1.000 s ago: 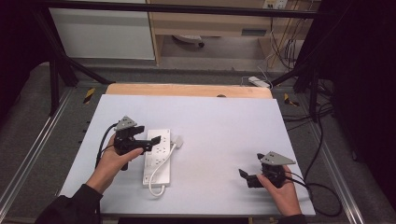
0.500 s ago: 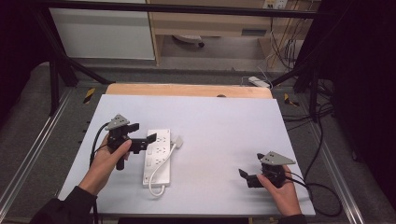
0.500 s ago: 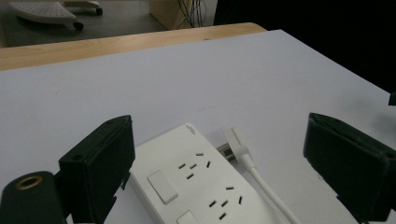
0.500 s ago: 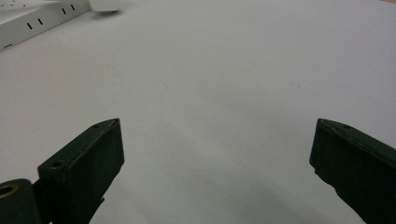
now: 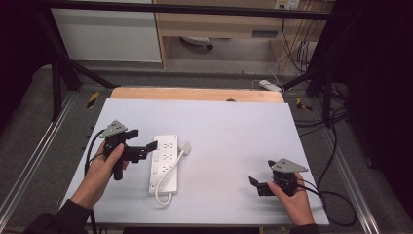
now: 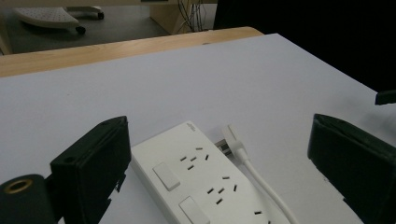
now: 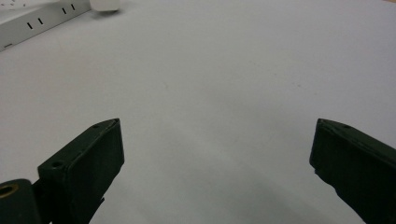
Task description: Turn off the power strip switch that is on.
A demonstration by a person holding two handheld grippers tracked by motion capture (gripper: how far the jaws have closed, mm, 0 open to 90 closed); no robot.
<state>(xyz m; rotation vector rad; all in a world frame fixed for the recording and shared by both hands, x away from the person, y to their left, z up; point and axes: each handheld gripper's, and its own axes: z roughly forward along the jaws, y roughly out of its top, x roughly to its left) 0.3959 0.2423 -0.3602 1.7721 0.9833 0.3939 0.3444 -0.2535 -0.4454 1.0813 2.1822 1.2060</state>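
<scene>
Although the white power strip [image 5: 164, 161] lies flat on the pale table sheet [image 5: 234, 126], left of centre, its position invites two faults. The strip's own cord [image 5: 168, 183] loops off the near end and runs back up the right side to the plug [image 5: 185, 146], which rests loose just beside the far right corner. A jaw closing from that side would likely catch the cord or plug instead of the body, dragging the strip askew. A grip taken across the switches [image 6: 166, 176] could also press one down, and the smooth casing may slide on the sheet if pushed rather than clamped.

The left gripper [image 5: 152, 145] is level with the strip's far end, jaws spread wide. In the left gripper view the strip's far end and the plug sit between the two jaws, but neither jaw appears to touch the casing; nothing is held.

The right gripper [image 5: 253, 181] rests low near the table's near right edge, well apart from the strip. Its jaws are likewise spread wide over bare sheet and hold nothing.
</scene>
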